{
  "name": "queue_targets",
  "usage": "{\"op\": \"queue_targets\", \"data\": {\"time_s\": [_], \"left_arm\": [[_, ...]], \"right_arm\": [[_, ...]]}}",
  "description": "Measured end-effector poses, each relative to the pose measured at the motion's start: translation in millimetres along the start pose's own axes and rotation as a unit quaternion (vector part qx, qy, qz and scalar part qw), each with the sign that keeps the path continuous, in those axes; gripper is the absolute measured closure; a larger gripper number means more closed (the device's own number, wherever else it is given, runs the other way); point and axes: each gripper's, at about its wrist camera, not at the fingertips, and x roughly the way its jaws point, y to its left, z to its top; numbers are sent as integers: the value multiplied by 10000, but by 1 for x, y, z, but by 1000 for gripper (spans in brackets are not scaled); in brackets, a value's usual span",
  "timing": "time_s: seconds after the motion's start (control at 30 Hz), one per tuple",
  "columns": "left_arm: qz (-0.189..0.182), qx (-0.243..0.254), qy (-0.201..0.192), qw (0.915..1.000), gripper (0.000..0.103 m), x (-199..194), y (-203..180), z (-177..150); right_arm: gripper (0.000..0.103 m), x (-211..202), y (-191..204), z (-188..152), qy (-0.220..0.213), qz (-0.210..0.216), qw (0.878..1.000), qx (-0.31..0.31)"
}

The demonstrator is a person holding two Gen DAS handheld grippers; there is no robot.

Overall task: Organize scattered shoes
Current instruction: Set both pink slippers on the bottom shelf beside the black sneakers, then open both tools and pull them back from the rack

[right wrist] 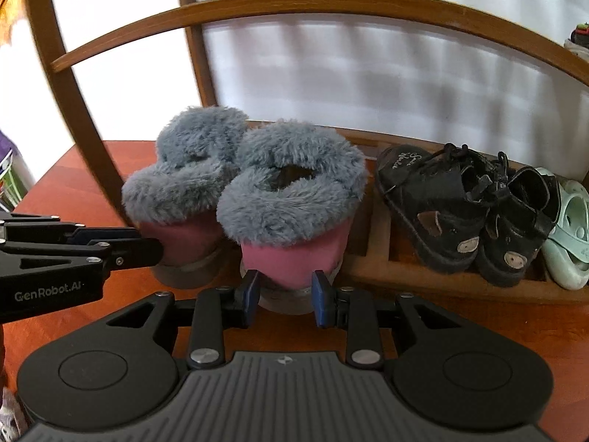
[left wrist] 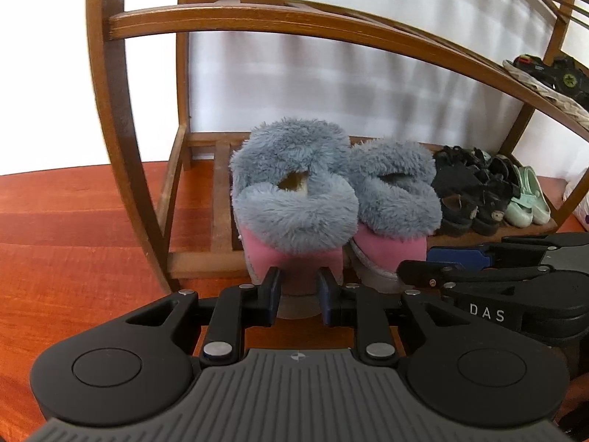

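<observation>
Two pink slippers with grey fur cuffs stand side by side at the left end of the wooden shoe rack's bottom shelf (left wrist: 206, 258), toes pointing in. My left gripper (left wrist: 298, 289) is shut on the heel of the left slipper (left wrist: 294, 199). My right gripper (right wrist: 285, 294) is shut on the heel of the right slipper (right wrist: 294, 191). In the right wrist view the left gripper (right wrist: 147, 246) comes in from the left onto the left slipper (right wrist: 184, 169). The right gripper (left wrist: 416, 267) shows at the right of the left wrist view, at the right slipper (left wrist: 394, 191).
A pair of black sandals (right wrist: 467, 213) and mint green clogs (right wrist: 570, 228) fill the shelf to the right of the slippers. The rack's curved front post (left wrist: 110, 129) rises just left of them. A rail (left wrist: 294, 25) crosses overhead, and dark shoes (left wrist: 552, 73) sit on the upper shelf.
</observation>
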Motion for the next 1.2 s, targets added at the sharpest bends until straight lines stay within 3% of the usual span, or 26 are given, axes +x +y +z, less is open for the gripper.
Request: {"op": "queue_targets", "data": {"time_s": [0.63,0.77,1.03,1.2], "left_arm": [[69,81,-2,9999,76,46,4,30],[75,13,98,9999,65,45,5,25],[35,45,95,9999,55,25,-1,20],[41,0,9,10000,43,5,-3,16]], "right_arm": [[67,42,-8,34,-39,35,10000,30],[67,37,-5,33,-57,89,9999,40],[59,12,0,32,-53,140,9997,166],[56,-11,2,27,-73,109,9997,193]]}}
